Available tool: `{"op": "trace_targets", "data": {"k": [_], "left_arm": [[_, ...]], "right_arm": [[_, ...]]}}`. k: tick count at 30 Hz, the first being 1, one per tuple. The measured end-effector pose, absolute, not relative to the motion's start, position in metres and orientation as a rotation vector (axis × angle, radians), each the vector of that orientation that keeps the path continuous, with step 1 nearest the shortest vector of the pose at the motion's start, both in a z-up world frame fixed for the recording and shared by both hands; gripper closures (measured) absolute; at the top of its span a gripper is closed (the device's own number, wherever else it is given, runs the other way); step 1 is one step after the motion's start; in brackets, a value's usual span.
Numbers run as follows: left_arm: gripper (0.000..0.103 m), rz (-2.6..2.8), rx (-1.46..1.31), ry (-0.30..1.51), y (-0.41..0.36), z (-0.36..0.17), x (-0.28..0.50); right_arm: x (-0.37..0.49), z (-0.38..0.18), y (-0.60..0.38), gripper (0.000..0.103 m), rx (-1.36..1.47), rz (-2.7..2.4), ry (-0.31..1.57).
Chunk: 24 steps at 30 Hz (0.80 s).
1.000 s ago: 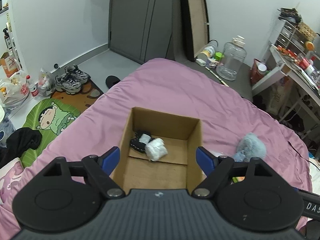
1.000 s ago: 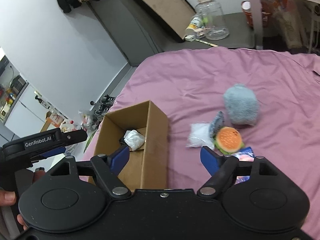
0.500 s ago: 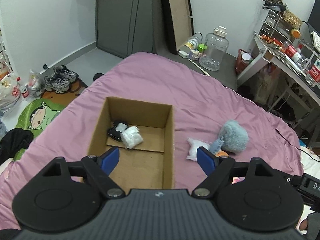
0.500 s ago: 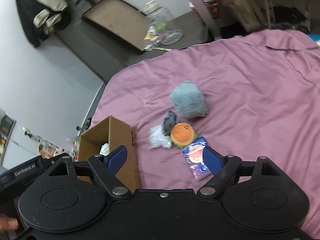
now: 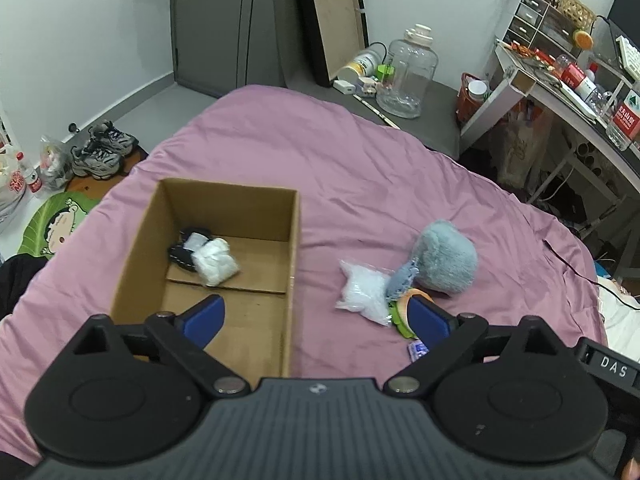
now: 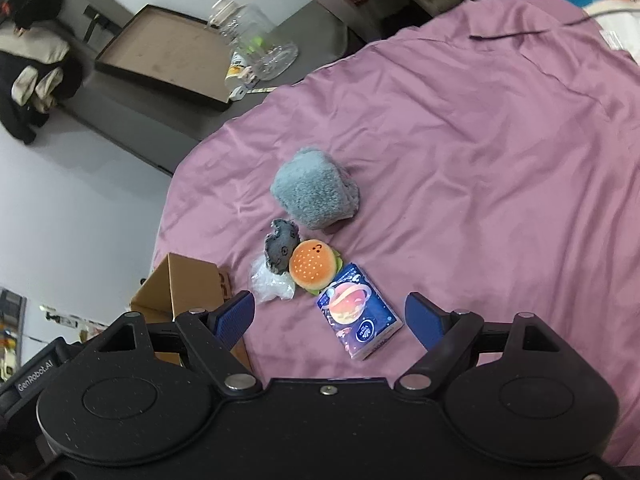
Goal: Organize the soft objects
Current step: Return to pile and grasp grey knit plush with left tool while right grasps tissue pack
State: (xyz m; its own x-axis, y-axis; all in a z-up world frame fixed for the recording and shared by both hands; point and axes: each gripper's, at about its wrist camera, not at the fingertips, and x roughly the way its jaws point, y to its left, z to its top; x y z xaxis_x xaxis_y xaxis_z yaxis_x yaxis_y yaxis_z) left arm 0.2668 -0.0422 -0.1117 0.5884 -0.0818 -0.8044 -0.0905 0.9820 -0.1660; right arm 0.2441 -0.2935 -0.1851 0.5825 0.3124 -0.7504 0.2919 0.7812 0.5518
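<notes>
On the left gripper [image 6: 32,368] "GenRobot.AI" reads; the right gripper [image 5: 608,370] shows "DAS". Both sets of fingers stand open and empty, the left's just widened, above the bed [image 6: 500,160].

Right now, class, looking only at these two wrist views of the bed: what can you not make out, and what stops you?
- Left wrist view: the burger plush is mostly hidden behind the left hand-held gripper.
- Left wrist view: the dark item in the cardboard box is too small and shadowed to identify.
- Right wrist view: the box interior is hidden by its wall and the right hand-held gripper.
</notes>
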Motion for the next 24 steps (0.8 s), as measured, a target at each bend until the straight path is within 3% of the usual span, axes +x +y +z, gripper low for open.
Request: {"op": "trace_targets", "data": {"k": [10,13,24], "left_arm": [[0.006,-0.037,-0.204,0.984,-0.075,-0.129,0.287],[0.006,-0.039,-0.204,0.994,-0.08,-0.134,0.293],[0.008,-0.063,-0.152,0.993,-0.101,-0.151,0.319]], "right_arm": [[0.256,-0.203,-0.291,0.023,0.668,0.006,1.012],[0.264,-0.214,-0.29,0.031,0.669,0.009,1.051],[0.285,-0.237,-0.273,0.032,0.612,0.048,1.135]]}}
